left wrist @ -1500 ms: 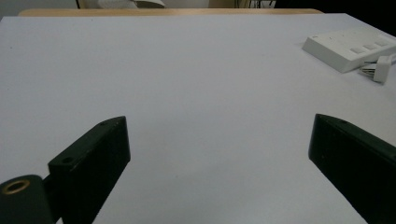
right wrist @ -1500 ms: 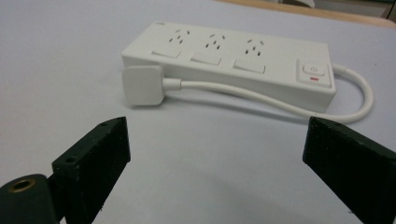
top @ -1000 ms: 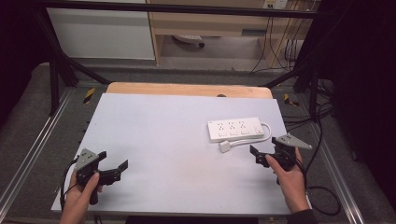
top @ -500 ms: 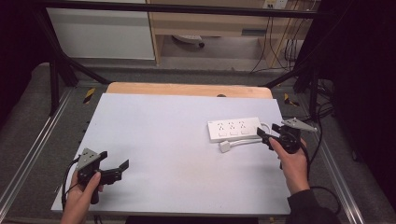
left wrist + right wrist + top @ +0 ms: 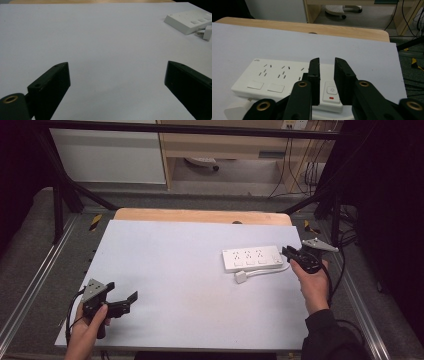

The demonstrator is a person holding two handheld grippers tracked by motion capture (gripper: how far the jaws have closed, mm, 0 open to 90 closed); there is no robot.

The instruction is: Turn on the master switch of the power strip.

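A: Power strip (image 5: 252, 258) is seen lying flat on the right half of the white table (image 5: 175, 285), its sockets facing up, with its plug (image 5: 242, 277) and cable laid just beside its near edge. Why is the right gripper (image 5: 289, 253) brought to the strip's right end?

B: That end carries the power switch (image 5: 332, 91), so a press on the button is judged to be intended. The jaws have just been closing and are now drawn almost together, a narrow gap being left between them. A narrowed tip of this kind is better suited to poking than to grasping.

A: Where is the strip placed relative to the fingers (image 5: 314, 75)?

B: In the right gripper view the switch is framed in the gap between the two fingers, just under and beyond their tips. Nothing is clamped; whether the strip is touched cannot be told.

A: And the left gripper (image 5: 125, 302)?

B: It is held well apart, low over the near left corner, with its jaws spread wide and nothing between them, so it is judged to be kept waiting.
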